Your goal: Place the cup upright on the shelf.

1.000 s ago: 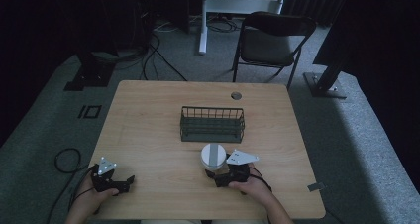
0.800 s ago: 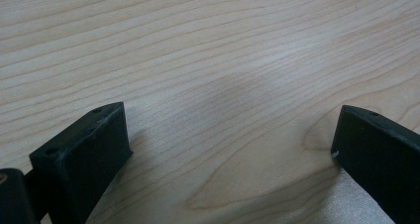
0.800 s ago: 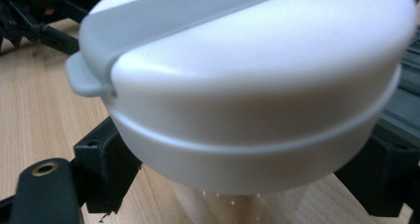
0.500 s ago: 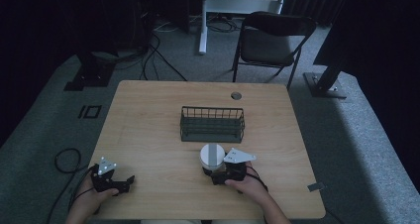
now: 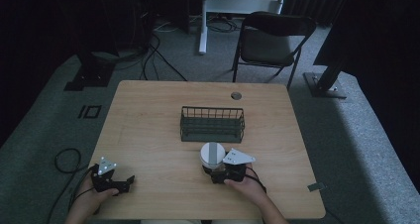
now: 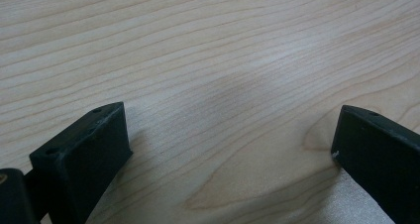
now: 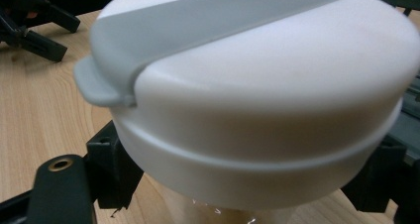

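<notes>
A clear jar with a white lid and a grey strap across the top [image 5: 212, 154] stands on the wooden table [image 5: 148, 115] just in front of a dark wire basket [image 5: 212, 124]. My right gripper [image 5: 214, 166] holds it from the near side. In the right gripper view the lid [image 7: 257, 85] looms large, and my right gripper [image 7: 247, 204] has a jaw pressed against each side of the jar below the lid. My left gripper [image 5: 127, 182] rests at the table's front left. It stands open [image 6: 228, 149] over bare wood with nothing between its jaws.
The basket sits empty at the table's middle. A round cable hole [image 5: 236, 95] is in the tabletop behind it. A folding chair [image 5: 270, 40] stands beyond the far edge. The left gripper [image 7: 29, 21] shows far off in the right gripper view.
The right gripper and jar have shifted very slightly. The left gripper has stayed where it was.
</notes>
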The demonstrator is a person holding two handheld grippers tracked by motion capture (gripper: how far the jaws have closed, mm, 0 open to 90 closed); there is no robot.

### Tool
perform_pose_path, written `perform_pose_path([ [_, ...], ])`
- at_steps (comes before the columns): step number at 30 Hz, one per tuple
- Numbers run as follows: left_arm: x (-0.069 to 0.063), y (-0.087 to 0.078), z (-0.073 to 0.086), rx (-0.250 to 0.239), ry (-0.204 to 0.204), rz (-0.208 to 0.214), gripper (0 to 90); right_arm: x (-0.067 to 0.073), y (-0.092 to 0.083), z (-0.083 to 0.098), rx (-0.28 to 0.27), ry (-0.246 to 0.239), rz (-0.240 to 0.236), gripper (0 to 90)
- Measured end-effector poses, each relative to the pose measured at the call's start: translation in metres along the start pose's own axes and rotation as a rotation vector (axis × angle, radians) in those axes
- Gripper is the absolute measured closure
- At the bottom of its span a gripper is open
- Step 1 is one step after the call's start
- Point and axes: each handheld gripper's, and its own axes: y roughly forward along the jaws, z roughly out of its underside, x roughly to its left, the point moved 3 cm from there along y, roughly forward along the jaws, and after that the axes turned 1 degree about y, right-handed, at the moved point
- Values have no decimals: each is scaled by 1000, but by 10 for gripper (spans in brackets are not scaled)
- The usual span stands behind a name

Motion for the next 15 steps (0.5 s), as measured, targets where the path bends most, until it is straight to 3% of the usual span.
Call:
perform_pose_path([
  [4,0,0,0,0,1,0,17,0,-4,-6,-14,2,-9,183],
  [10,0,0,0,0,0,0,17,-1,-13,-21,-29,-42,6,183],
  [15,0,0,0,1,0,0,17,-2,-17,-29,-39,-47,13,183],
])
